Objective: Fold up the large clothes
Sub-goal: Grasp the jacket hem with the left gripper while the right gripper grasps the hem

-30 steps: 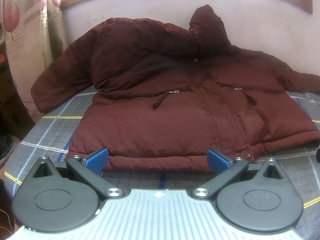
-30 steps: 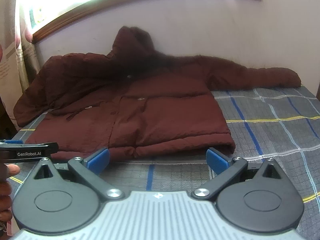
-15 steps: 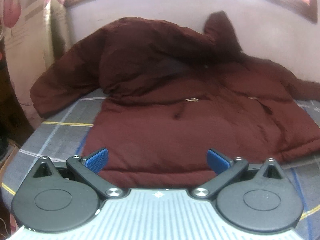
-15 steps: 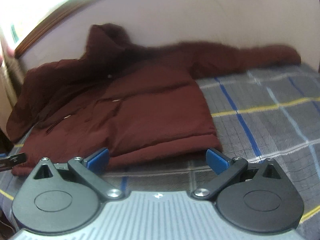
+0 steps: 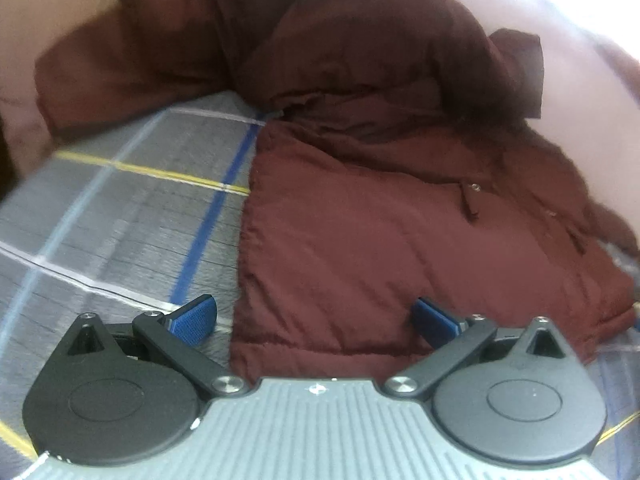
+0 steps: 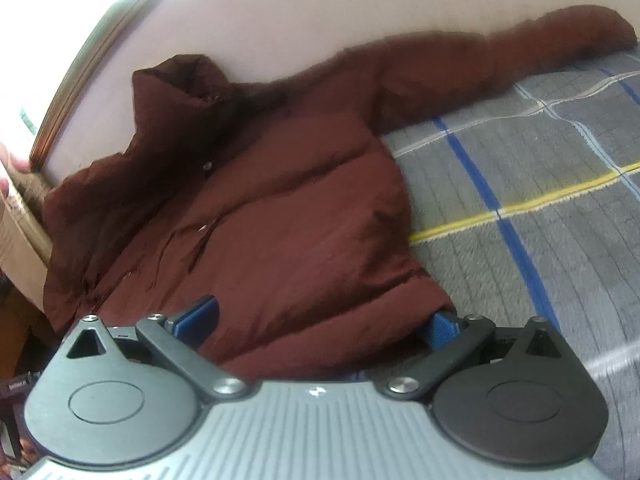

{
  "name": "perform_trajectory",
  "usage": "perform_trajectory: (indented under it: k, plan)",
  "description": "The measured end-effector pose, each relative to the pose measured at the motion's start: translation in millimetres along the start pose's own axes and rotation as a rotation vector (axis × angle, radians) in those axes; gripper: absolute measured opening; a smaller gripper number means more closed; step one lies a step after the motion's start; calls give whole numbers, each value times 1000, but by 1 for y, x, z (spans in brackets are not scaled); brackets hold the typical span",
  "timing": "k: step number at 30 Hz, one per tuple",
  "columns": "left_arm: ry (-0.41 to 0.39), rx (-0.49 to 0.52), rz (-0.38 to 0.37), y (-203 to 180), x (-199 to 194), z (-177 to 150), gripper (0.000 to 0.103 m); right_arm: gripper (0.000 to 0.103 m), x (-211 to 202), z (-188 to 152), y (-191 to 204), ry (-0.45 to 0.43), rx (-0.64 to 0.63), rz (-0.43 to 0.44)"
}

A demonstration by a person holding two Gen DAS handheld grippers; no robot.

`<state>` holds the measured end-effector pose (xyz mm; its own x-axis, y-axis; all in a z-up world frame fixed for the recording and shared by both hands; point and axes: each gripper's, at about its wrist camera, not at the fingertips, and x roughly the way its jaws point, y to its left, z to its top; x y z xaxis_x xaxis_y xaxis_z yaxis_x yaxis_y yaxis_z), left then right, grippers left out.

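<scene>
A large dark-red puffer jacket (image 5: 380,220) lies front up on a grey plaid bed cover, hood against the back wall, sleeves spread to both sides. My left gripper (image 5: 314,316) is open, its jaws wide apart over the jacket's lower left hem corner; the left pad (image 5: 196,316) is over the bed cover, the right pad over the jacket. In the right wrist view the jacket (image 6: 280,220) fills the left half. My right gripper (image 6: 318,322) is open, straddling the lower right hem corner, the right pad (image 6: 442,326) at the jacket's edge.
The grey bed cover (image 6: 540,208) with blue, yellow and white lines stretches right of the jacket and also left of it (image 5: 132,208). A pale wall (image 6: 320,20) backs the bed. A curtain and a wooden frame stand at the far left (image 6: 24,184).
Both grippers have moved forward and down toward the jacket's hem, the left toward the left corner, the right toward the right corner. Both stay open. The jacket has not moved.
</scene>
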<state>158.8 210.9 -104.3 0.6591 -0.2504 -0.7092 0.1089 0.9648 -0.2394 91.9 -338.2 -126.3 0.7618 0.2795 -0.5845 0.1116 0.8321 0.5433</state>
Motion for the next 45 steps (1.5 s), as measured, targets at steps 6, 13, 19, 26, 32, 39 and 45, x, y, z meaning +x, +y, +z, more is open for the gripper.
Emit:
perform_trajectory:
  k: [6,13,19,26,32,39,45]
  plan:
    - [-24,29,-55,-9,7,-1,103,97,-17,8,-3,-26,0,48]
    - [-43,87,-78,-17,16,-1,101,99,-18,11,-21,-23,77,146]
    - [-74,97,-103,-12,18,-3,98,97,-21,13,-32,-13,25,119]
    - [-80,106,-131,-8,18,-4,97,98,-64,21,-30,-118,109,281]
    - [-91,116,-124,-12,23,-6,100,97,-36,25,-47,-59,-43,22]
    - [-101,128,-103,-18,23,-6,63,35,9,9,-26,10,-68,92]
    - [-85,63,-107,-27,6,1,22,13,-25,8,-13,-45,6,194]
